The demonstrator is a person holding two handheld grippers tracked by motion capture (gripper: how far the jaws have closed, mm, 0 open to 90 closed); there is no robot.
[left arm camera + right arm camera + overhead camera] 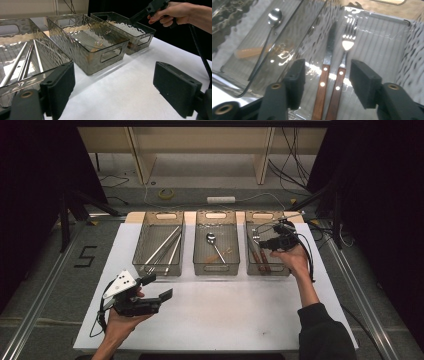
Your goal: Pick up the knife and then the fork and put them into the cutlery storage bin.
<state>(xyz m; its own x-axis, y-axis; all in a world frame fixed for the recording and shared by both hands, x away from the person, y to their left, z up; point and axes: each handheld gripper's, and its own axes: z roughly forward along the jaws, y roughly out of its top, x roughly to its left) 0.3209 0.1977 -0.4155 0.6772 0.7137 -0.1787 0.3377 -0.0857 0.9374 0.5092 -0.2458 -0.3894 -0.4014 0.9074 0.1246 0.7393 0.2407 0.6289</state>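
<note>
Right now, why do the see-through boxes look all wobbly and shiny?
In the right gripper view, lamp glare makes white streaks on the right bin floor beside the fork and knife, and its rippled wall bends what lies behind. In the left gripper view, the middle bin shows wavy reflections. In the high view, the surroundings are dark and the table bright.

Both grippers matte black. Left gripper (159,287): grey three-cornered plate with dark dots, thick square foam pads (60,87), brass-ringed screw holes. Right gripper (264,244): black looping cable. Dark sleeve (322,332) on right arm.
</note>
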